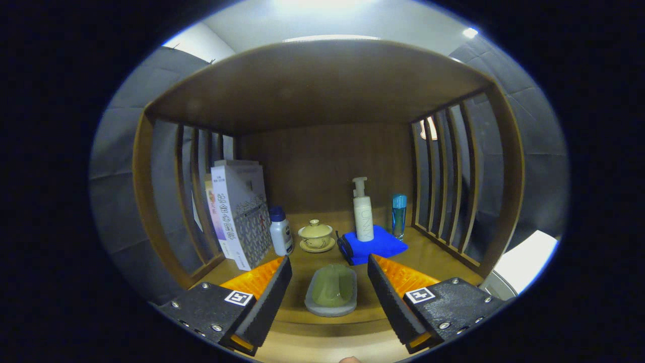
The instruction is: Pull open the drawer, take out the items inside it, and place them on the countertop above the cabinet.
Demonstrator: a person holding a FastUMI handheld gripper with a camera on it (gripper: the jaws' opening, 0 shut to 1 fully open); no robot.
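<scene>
Spread wide, the fingers flank without touching a green soap bar in its oval grey dish on the wooden desk.

A green soap bar lies in a grey dish, beyond it a bright blue cloth, a white pump bottle and a cream lidded cup (all against brown wood).

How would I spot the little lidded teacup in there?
Look on the wooden shelf beyond the open gripper. The teacup sits mid-shelf, between a white bottle and a blue cloth. It alone is cream, lidded, and on a saucer.
</scene>
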